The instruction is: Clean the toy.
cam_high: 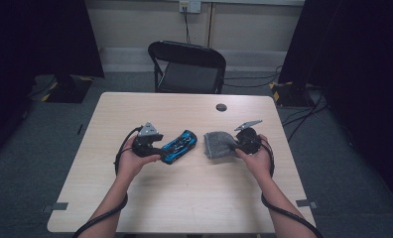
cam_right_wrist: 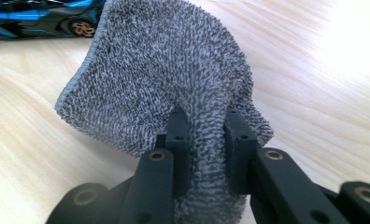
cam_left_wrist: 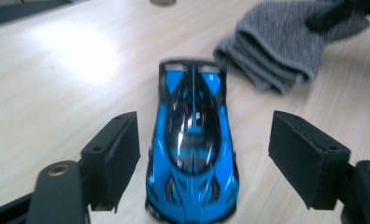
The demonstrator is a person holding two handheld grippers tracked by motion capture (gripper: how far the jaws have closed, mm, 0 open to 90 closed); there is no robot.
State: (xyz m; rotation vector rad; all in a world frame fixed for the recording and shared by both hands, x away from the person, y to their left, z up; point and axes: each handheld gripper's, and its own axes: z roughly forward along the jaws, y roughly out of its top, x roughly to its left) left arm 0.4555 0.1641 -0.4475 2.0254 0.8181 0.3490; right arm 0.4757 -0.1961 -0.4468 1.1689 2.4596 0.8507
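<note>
On the pale wooden desk (cam_high: 194,193) a glossy blue-and-black toy sports car (cam_left_wrist: 192,144) lies near the middle, its length running straight away from the left claw (cam_left_wrist: 204,158). That claw stands wide, a black padded jaw on either side of the car's near end, with clear gaps between the pads and the bodywork; neither pad touches it. In the high view the left claw (cam_high: 157,148) sits just beside the car (cam_high: 179,146), held in the person's left hand (cam_high: 130,161).

To the right, near the car but apart from it, is a folded grey knitted cloth (cam_high: 218,145). The right claw (cam_right_wrist: 205,140) is pinched narrow on this cloth (cam_right_wrist: 169,70), a fold of the fabric squeezed between its two jaws. The cloth's far part appears to rest on the desk, though the close view leaves that uncertain. The person's right hand (cam_high: 256,158) holds this claw (cam_high: 236,144) at the cloth's right edge.
</note>
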